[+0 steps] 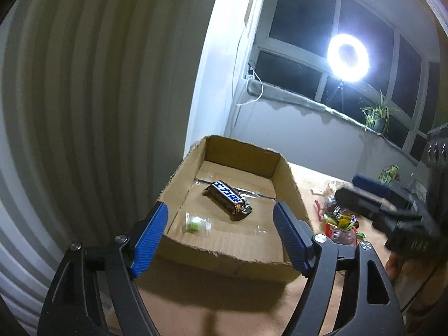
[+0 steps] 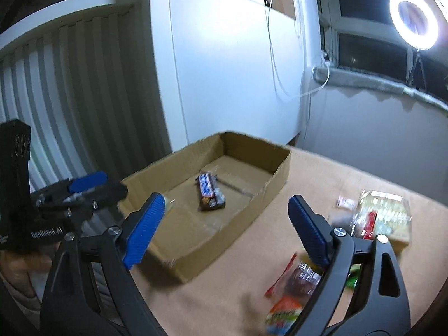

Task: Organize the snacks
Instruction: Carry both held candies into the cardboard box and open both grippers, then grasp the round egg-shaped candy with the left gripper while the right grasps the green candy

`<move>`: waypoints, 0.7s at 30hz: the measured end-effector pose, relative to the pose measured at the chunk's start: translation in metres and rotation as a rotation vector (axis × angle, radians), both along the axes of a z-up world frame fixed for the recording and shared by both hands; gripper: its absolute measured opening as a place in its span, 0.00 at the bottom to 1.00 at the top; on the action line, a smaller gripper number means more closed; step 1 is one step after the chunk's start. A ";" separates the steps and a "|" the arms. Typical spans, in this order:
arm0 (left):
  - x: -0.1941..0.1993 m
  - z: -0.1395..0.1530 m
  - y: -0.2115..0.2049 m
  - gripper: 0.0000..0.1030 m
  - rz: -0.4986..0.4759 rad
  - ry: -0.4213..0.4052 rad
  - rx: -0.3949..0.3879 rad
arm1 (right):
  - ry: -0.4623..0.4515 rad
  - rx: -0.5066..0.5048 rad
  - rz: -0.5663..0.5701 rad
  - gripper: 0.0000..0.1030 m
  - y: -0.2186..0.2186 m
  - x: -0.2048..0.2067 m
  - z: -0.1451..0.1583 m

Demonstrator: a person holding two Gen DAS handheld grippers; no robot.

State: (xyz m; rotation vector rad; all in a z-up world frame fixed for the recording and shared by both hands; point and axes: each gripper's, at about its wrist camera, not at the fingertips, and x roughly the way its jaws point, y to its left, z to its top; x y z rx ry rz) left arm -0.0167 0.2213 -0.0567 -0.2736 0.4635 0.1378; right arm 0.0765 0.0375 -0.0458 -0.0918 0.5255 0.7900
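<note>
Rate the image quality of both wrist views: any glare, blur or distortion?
Left wrist: the ring light blows out against dark windows; the cardboard box and chocolate bar are sharp; the right gripper is motion-smeared. Right wrist: blurred throughout, worst on the loose snacks; ring-light glare at top right. Both show fisheye bending.

brown cardboard box (image 1: pixel 291 184), blue-and-white-lettered brown candy bar (image 1: pixel 228 200)

Box (image 1: pixel 238 263) top open, walls ring its floor
</note>
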 end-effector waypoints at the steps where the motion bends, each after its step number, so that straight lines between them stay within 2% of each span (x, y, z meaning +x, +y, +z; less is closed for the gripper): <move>1: -0.003 0.002 -0.001 0.76 0.003 -0.004 0.004 | 0.001 0.010 0.002 0.89 -0.002 -0.004 0.000; 10: -0.013 0.018 -0.015 0.76 0.003 -0.021 0.036 | -0.011 -0.012 -0.027 0.89 -0.023 -0.032 -0.009; 21: -0.008 0.031 -0.060 0.77 -0.078 -0.018 0.086 | -0.003 -0.013 -0.112 0.89 -0.078 -0.040 -0.017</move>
